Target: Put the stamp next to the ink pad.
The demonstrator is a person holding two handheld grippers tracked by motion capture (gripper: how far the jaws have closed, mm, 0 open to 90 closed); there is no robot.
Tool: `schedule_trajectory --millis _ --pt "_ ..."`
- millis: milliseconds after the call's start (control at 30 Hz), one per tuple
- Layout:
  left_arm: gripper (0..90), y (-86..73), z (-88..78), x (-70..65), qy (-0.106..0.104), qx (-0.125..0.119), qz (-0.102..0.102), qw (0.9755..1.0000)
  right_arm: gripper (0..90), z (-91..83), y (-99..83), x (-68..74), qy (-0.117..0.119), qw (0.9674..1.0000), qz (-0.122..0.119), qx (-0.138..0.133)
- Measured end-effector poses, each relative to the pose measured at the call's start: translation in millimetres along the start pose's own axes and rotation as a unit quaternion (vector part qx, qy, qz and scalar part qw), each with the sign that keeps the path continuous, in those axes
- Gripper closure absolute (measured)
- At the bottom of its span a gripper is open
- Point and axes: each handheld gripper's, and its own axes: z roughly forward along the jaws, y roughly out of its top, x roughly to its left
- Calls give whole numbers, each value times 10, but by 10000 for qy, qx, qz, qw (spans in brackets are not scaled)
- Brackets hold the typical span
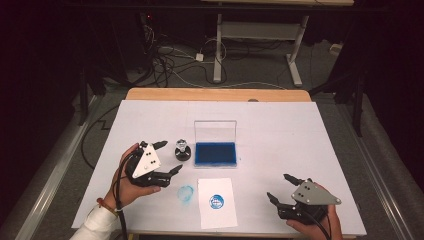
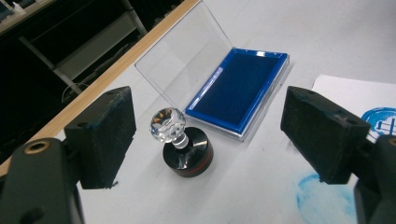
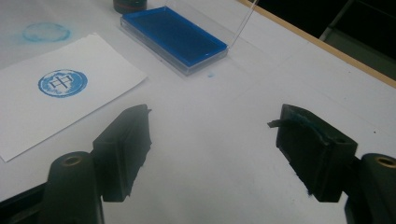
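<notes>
We read 中 on the blue print on the paper [image 3: 60, 88]; stamp [image 2: 184, 147] w/ base partly cut off in right gripper view; left tool [image 2: 208, 135] & right tool [image 3: 212, 149] both gape, empty.

From my right gripper's camera, the stamp [image 3: 129, 5] at the far edge is cut off; I see just its dark base. My paper slip [image 3: 60, 88] runs off the left edge there. From my left gripper's camera, the blue print [image 2: 380, 122] is clipped at the right edge, its mark unreadable. From above, the print's character is too small to tell, and my forearms leave the near edge.
</notes>
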Motion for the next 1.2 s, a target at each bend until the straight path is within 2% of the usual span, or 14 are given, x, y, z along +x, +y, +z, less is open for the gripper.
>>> schedule_trajectory --millis 233,500,867,1033,1133,1200 --pt "173 -77 -38 -49 83 90 91 9999 265 5 11 -10 -5 10000 4 -46" --pt "174 -196 -100 -81 145 129 58 9998 265 4 10 -10 -4 10000 25 -52" --pt "173 -390 -107 -145 254 424 89 9987 265 27 19 -17 -31 10000 13 -55" --pt "173 -522 -120 -143 301 481 -45 9984 265 26 14 -28 -27 10000 27 -66" --pt "173 -631 -106 -148 365 700 -89 9968 265 24 14 -46 -35 9999 46 -85" --pt "173 -707 -114 -151 294 775 -223 9963 265 24 14 -51 -41 9999 53 -88"
